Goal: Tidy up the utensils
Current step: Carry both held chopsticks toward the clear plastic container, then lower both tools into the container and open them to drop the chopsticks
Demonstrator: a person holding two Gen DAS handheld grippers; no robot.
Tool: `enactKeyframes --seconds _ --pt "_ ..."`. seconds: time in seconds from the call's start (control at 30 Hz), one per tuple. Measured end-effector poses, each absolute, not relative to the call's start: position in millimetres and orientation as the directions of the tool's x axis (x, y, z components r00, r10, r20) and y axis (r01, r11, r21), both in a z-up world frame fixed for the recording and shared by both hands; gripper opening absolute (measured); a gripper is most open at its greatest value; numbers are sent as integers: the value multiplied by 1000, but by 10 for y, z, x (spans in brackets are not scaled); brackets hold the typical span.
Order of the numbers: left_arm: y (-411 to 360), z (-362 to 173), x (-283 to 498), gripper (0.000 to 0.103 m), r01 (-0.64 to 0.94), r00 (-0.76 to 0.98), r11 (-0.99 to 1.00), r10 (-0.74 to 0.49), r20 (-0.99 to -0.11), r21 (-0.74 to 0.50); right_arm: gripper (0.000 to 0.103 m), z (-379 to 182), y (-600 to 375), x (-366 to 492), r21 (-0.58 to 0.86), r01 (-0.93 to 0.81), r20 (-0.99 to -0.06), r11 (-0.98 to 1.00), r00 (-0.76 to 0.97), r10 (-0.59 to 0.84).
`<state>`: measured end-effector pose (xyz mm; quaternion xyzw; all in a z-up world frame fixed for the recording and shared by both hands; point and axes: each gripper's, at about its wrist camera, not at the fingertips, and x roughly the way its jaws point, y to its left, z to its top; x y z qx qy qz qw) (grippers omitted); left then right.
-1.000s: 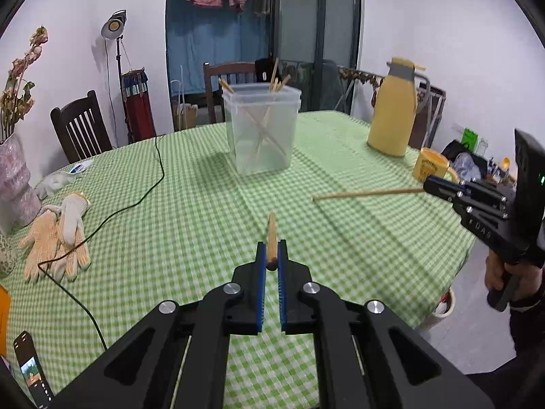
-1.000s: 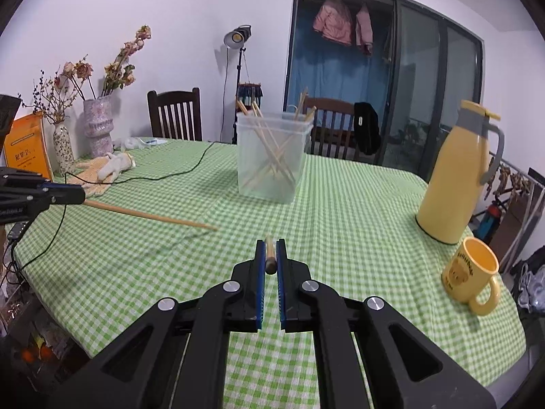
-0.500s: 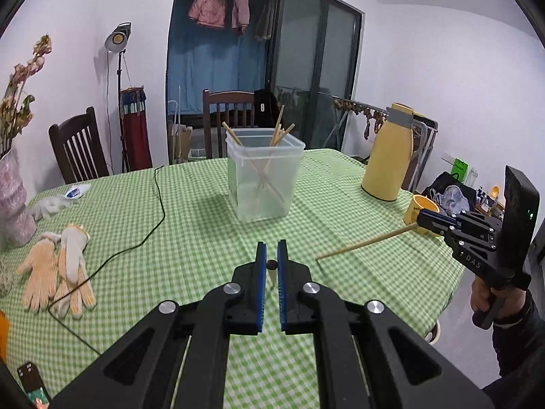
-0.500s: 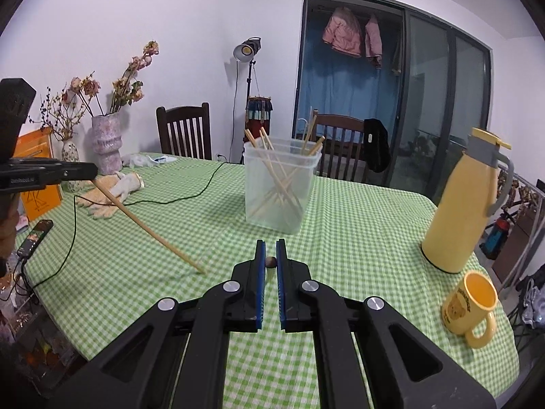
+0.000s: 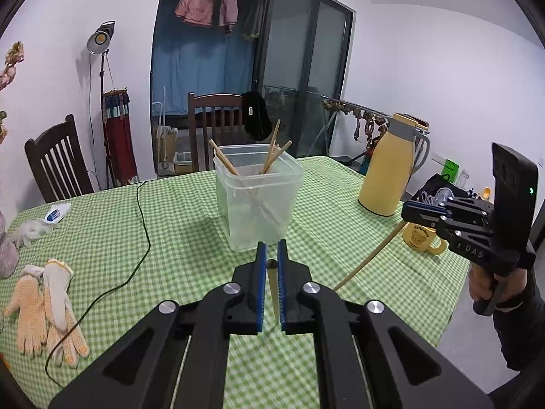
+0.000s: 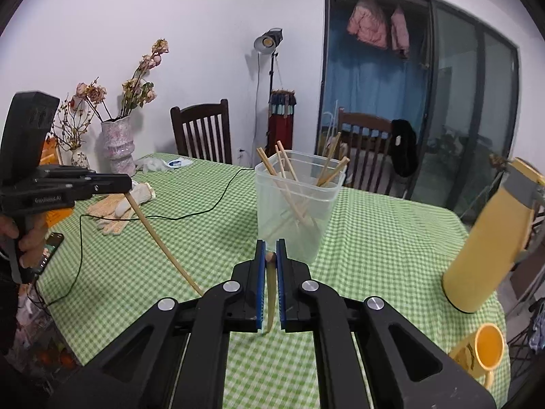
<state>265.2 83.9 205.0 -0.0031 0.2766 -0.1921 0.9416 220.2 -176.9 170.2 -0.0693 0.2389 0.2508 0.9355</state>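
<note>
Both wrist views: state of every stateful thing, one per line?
left tongs: shut on left chopstick, which hangs tip-down off the table
right tongs: shut on right chopstick, also tip-down
clear container: upright, lidless, several chopsticks leaning inside
yellow thermos: upright, lid on
yellow mug: upright; contents not visible
floor lamp: on
gloves: lying flat

Each gripper, left and right, is matte black with 2 blue-padded fingers, silver round screws and triangular cut-outs. The right one bears white lettering, a green light and a dark sleeve behind.
</note>
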Motion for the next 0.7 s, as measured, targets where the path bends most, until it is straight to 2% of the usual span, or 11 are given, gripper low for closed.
enactKeyframes --seconds 0.23,0.37,0.5,0.6,0.7 --pt "765 2095 3011 3 368 756 922 -371 -539 -119 6 1797 -1725 2604 73 -527 -529 847 699 481" --pt "691 2145 3101 3 384 756 917 -382 -532 -113 6 1927 -1739 2690 80 -529 -512 845 705 491" --pt "714 2388 3190 3 389 779 911 -403 -480 -135 6 2221 -1782 2807 78 -526 -461 847 734 499" --pt "778 2706 3324 3 400 797 903 -428 -426 -159 6 2576 -1821 2890 93 -542 -385 836 755 532" --pt "839 3092 3508 3 401 818 899 -438 -373 -176 6 2957 -1809 2970 49 -535 -297 844 799 523"
